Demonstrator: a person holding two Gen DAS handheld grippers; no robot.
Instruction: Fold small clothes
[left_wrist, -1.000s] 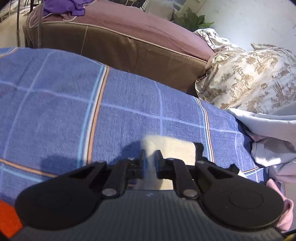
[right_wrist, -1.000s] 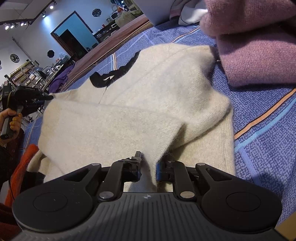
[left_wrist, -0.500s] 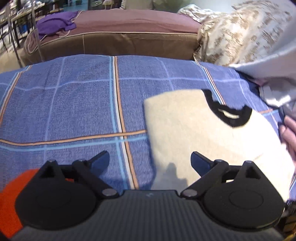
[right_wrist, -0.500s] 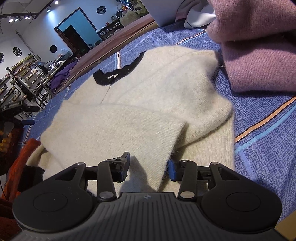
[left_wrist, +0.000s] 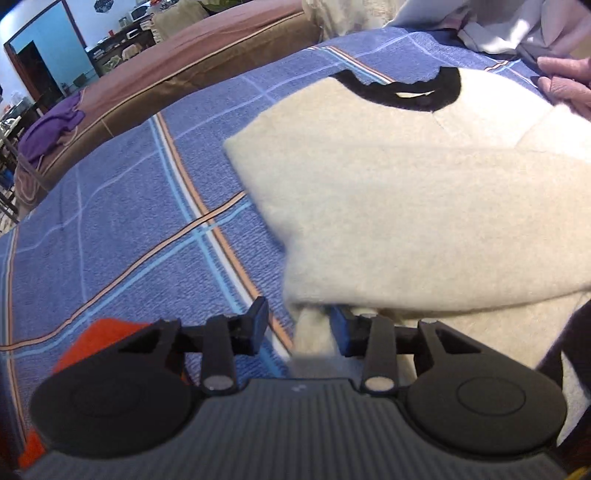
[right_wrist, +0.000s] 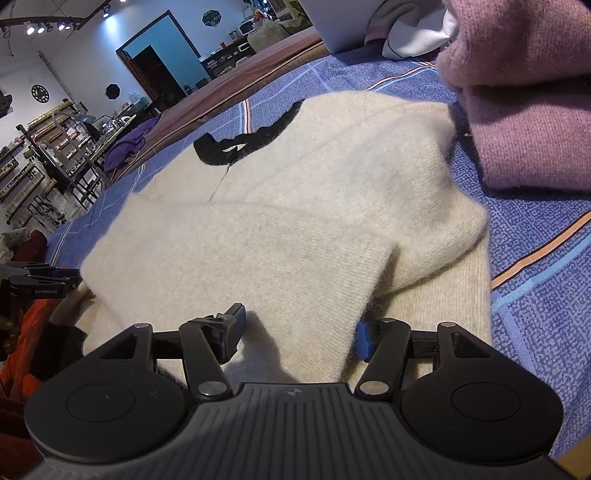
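Observation:
A cream knit sweater (left_wrist: 406, 206) with a black collar (left_wrist: 410, 92) lies on the blue plaid bedspread (left_wrist: 129, 229), a sleeve folded across its body. My left gripper (left_wrist: 299, 326) is at the sweater's near left edge. Its jaws are closing with a bunch of cream fabric between them; the right pad (left_wrist: 340, 328) touches the cloth and the left pad stands off it. My right gripper (right_wrist: 298, 332) sits over the sweater's (right_wrist: 295, 229) near right side. Its jaws are opening wide, the folded sleeve end (right_wrist: 354, 280) lying loose between them.
A mauve knit garment (right_wrist: 535, 110) lies piled just right of the sweater. An orange cloth (left_wrist: 96, 339) is at the near left. Behind the bedspread stands a brown couch (left_wrist: 207, 62) with a purple garment (left_wrist: 48, 125). White clothes (left_wrist: 517, 29) are heaped at the far right.
My left gripper let go of the cream fabric, opened wide, swung over and rolled to the sweater's near left edge, then narrowed around it. My right gripper opened off the folded sleeve.

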